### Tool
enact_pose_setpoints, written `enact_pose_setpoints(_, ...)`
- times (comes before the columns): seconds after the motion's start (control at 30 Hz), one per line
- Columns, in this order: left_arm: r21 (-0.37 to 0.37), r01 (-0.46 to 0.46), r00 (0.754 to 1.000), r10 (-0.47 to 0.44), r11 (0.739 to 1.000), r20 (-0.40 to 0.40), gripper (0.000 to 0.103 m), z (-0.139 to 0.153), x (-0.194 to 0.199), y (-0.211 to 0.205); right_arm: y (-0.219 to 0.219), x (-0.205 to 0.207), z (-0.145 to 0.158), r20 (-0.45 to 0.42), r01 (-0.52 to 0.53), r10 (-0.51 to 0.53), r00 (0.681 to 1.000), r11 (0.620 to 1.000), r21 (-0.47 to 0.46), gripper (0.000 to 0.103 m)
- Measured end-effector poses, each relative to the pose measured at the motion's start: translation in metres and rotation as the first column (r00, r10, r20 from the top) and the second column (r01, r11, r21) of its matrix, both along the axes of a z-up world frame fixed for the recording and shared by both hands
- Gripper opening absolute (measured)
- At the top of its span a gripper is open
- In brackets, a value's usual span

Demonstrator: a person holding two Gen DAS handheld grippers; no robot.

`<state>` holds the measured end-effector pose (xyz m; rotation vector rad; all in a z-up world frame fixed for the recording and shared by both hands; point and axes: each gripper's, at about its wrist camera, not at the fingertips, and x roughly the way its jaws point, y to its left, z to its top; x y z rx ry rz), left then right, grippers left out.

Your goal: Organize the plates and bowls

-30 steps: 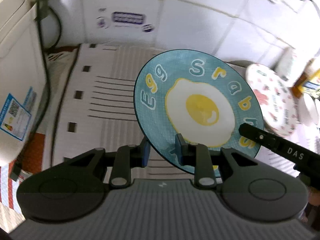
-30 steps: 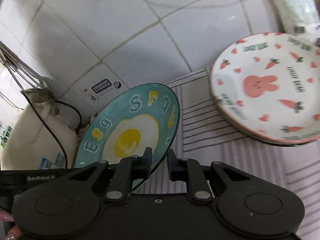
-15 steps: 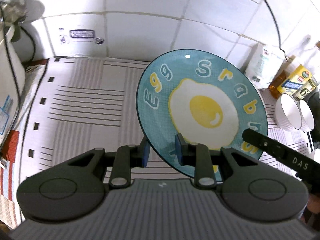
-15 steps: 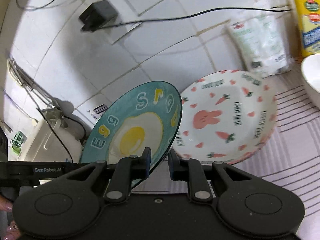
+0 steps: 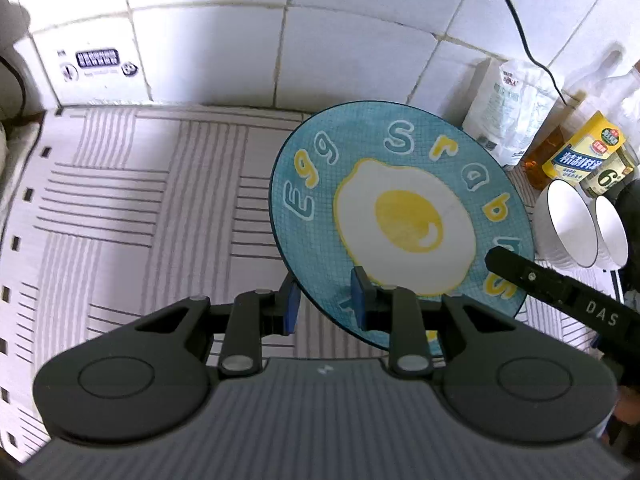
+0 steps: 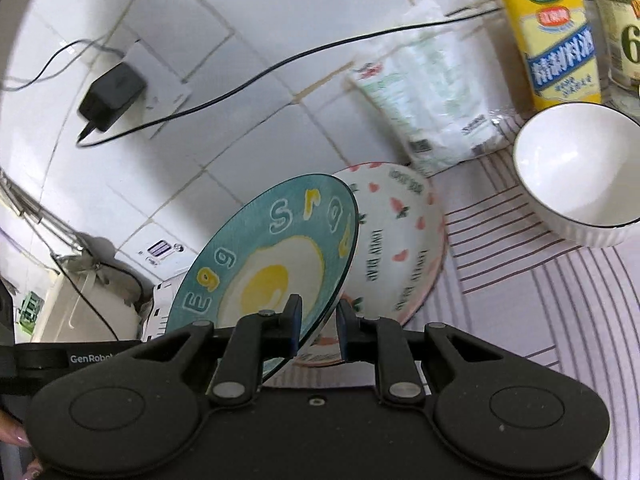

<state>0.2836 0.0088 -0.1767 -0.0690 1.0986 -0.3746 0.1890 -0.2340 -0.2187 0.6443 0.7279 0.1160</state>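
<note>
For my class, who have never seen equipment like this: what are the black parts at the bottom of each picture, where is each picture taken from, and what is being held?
No robot is here. A person holds a two-fingered gripping tool in each hand, each carrying a camera that looks along its fingers. In the left wrist view, the left tool clamps the lower rim of the blue egg plate. In the right wrist view, the right tool clamps the same plate's edge, so both hold it, tilted, above the striped mat. On the mat rest a bunny plate and white bowls; a flour bag and bottles stand by the tiled wall.
</note>
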Motion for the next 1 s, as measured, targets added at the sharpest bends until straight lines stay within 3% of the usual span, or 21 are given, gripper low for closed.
enact_pose_setpoints(0.27,-0.055,-0.071,0.993,0.065,0.996,-0.1,0.025,-0.018,0.006,-0.012,-0.026,0.013,-0.003,-0.031,-0.033,0.032,0.999,0.999,-0.025,0.022)
enact_pose_setpoints(0.5,-0.023,-0.071,0.991,0.068,0.997,-0.112,0.025,-0.018,0.008,-0.027,-0.039,0.021,-0.004,-0.064,-0.057,0.054,0.997,0.997,-0.053,0.022)
enact_pose_setpoints(0.67,0.014,-0.079,0.989,0.08,0.997,-0.124,0.025,-0.019,0.01,-0.035,-0.032,0.03,-0.001,-0.127,-0.086,0.066,0.99,0.984,-0.157,0.022)
enact_pose_setpoints(0.9,0.056,-0.102,0.983,0.11,0.993,-0.15,0.026,-0.024,0.007,-0.048,-0.01,0.034,0.004,-0.153,-0.173,0.121,0.981,0.902,-0.396,0.024)
enact_pose_setpoints(1.0,0.066,-0.11,0.978,0.119,0.992,-0.17,0.027,-0.026,0.008,-0.053,-0.011,0.036,0.004,-0.147,-0.178,0.128,0.981,0.894,-0.411,0.024)
